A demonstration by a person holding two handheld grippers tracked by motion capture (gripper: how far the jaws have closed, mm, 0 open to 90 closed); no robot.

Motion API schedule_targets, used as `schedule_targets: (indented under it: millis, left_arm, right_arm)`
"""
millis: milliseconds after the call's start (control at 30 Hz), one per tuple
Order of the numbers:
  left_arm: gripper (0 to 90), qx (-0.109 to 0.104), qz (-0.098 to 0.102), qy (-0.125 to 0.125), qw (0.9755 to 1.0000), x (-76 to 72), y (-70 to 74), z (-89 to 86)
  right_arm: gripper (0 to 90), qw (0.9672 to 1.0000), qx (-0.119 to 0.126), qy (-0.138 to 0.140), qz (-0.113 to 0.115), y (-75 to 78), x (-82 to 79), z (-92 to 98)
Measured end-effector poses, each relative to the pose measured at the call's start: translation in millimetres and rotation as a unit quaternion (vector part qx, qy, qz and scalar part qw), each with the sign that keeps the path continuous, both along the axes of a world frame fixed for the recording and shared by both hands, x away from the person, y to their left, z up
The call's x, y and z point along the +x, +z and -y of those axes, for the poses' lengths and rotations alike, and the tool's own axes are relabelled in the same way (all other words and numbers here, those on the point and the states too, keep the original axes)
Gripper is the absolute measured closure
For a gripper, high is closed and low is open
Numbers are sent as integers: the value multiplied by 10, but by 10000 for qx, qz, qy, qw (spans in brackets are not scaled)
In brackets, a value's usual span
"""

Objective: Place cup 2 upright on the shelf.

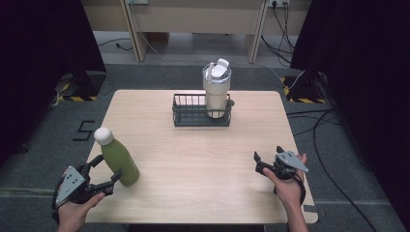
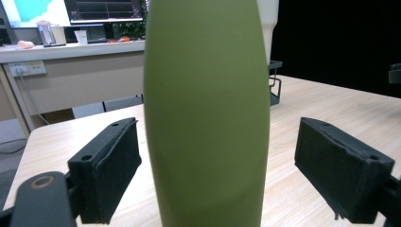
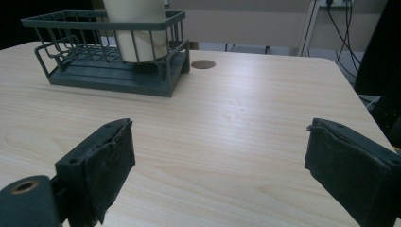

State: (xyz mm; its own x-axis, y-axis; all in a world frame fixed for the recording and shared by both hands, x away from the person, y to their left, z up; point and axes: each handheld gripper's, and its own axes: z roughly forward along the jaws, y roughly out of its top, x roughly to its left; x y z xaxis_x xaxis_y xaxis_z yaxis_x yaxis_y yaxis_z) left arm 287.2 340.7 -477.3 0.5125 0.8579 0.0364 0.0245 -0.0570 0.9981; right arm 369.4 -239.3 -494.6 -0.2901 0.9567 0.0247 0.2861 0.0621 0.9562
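the green bottle [image 1: 117, 157] stands upright near the table's [image 1: 203, 164] left front corner, between the left gripper's [image 1: 107, 172] open jaws, pads apart from it. the right gripper [image 1: 263, 162] is open, empty, near the right front corner.

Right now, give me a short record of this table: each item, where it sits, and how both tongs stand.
green bottle: upright, near-left part of the table, white cap on top
left tongs: jaws open around the bottle's lower body, gap visible on each side, pads not pressing
right tongs: open, nothing between the jaws, near-right part of the table
wire basket: far middle of the table
cream tumbler: standing in the basket's right end
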Motion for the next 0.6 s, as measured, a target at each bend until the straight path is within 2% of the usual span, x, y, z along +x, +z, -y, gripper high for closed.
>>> schedule_targets:
  millis: [200, 600]
  left_arm:
    - [139, -120, 13, 34, 9999, 87, 48, 6]
    - [138, -70, 29, -42, 10000, 224, 94, 86]
  right_arm:
    - [92, 10000, -8, -24, -14, -9, -16, 6]
    - [92, 10000, -6, -20, -51, -19, -1, 14]
